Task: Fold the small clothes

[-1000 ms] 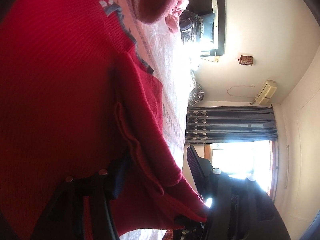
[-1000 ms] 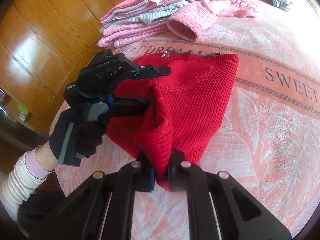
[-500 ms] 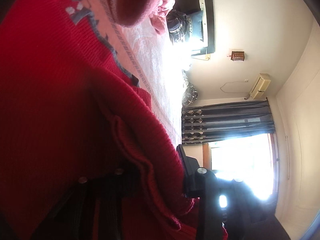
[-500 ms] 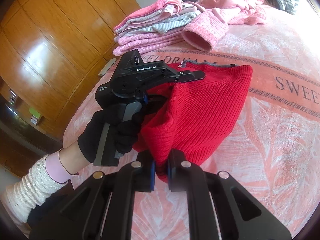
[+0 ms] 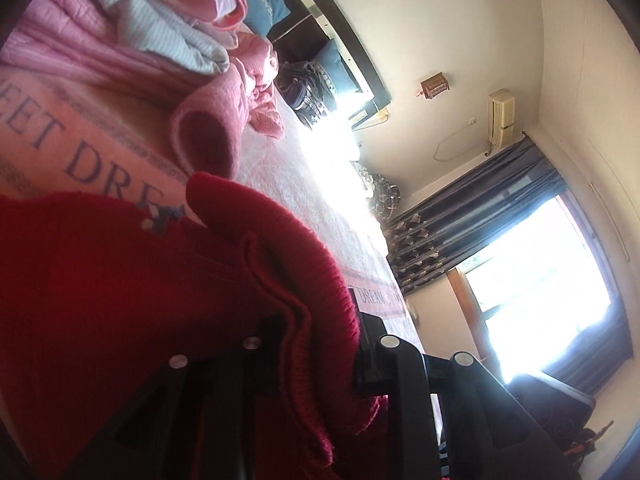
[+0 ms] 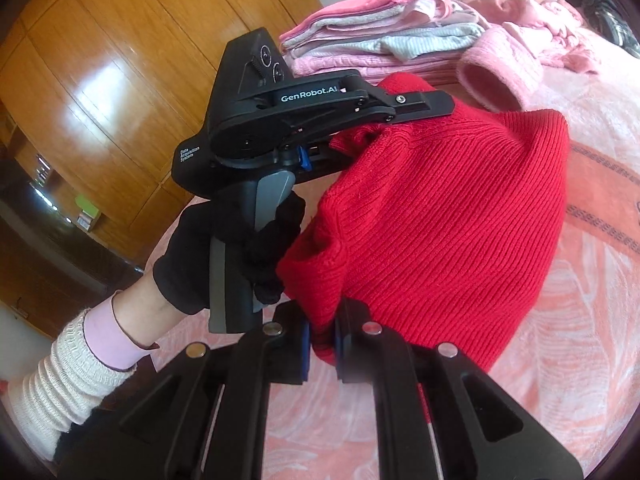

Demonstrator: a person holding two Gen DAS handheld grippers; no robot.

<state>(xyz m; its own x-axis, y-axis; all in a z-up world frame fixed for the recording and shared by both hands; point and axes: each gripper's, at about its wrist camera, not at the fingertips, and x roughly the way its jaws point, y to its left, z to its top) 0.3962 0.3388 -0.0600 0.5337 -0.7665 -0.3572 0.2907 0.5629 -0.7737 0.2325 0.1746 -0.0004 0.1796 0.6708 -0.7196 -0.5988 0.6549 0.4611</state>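
I have both tongs clamped on the red sweater (image 6: pixel 440 216), which hangs bunched above the bed (image 6: pixel 592 292). My right tongs (image 6: pixel 322 344) pinch its lower edge; my left tongs (image 6: pixel 384 120) grip a fold higher up. Folded pink clothes (image 6: pixel 376 48) sit stacked behind.

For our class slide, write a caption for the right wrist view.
Both claws, right and left, grip a red knitted sweater above a pink bedspread.
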